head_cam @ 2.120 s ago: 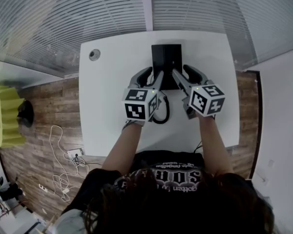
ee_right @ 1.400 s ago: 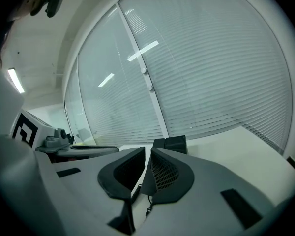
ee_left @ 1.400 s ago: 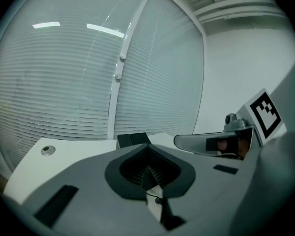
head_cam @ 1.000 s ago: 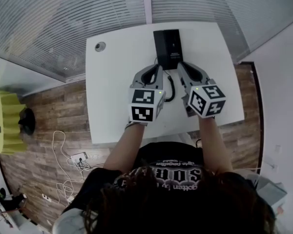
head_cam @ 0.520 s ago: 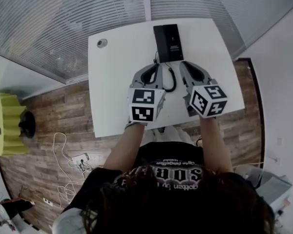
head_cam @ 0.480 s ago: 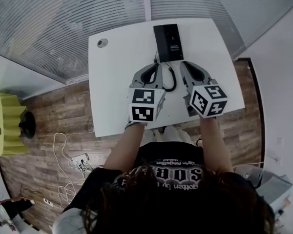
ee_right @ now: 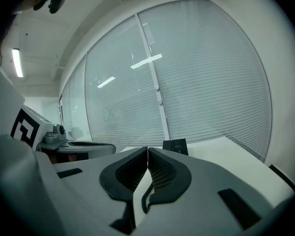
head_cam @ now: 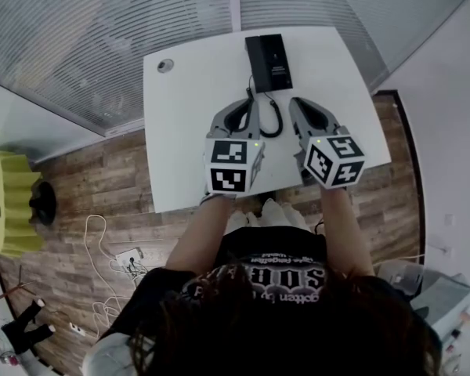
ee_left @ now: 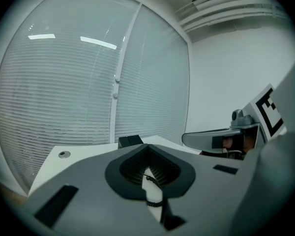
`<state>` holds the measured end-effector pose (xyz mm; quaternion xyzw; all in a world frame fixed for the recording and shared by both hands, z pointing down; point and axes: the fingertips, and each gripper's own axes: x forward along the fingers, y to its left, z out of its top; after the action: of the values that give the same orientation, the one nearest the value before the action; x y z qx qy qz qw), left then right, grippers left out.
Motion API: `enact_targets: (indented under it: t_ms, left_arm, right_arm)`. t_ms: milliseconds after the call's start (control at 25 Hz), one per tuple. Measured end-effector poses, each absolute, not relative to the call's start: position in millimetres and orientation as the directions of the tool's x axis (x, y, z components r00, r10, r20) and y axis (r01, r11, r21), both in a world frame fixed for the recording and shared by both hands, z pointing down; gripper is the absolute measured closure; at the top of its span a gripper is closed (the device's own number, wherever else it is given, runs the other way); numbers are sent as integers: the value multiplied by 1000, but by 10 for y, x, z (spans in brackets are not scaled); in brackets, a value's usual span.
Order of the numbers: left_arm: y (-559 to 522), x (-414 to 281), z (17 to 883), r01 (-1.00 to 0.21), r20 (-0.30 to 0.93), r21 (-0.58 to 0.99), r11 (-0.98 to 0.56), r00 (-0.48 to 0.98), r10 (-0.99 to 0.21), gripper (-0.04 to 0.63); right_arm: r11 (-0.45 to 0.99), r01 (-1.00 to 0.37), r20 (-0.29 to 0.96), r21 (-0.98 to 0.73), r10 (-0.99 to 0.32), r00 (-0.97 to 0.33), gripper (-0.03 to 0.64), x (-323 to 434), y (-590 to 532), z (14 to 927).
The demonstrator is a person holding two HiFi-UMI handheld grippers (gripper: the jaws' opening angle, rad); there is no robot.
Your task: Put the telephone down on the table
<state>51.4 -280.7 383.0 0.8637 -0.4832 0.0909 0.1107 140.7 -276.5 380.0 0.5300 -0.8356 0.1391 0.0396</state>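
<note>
Black telephone (head_cam: 268, 63) lies flat at the white table's (head_cam: 180, 131) far edge, so the left gripper (head_cam: 253, 103) and right gripper (head_cam: 291, 103), jaws shut on nothing (the right's just closed), should back clear of its cord (head_cam: 276, 124).

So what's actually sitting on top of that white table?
A black telephone at the far edge, its coiled cord running toward the person, and a round cable hole. The left gripper and right gripper hide the table beneath them.

Left tongs (ee_left: 148, 147), right tongs (ee_right: 147, 150): both shut.
</note>
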Motion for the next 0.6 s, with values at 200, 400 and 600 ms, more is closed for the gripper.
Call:
enact_targets:
  t_ms: [200, 400, 600]
  left_arm:
    - [-2709, 500, 3801, -853, 266, 95, -514, 519, -812, 594]
    - [-2662, 500, 3827, -853, 271, 92, -514, 518, -811, 594]
    - [-2609, 501, 3822, -851, 269, 91, -516, 520, -811, 594]
  right_arm:
    - [390, -900, 211, -193, -879, -427, 586, 1399, -2663, 3772]
    - [383, -904, 206, -192, -885, -418, 588, 1425, -2607, 3762]
    - [379, -907, 201, -185, -889, -412, 588, 1440, -2550, 3729]
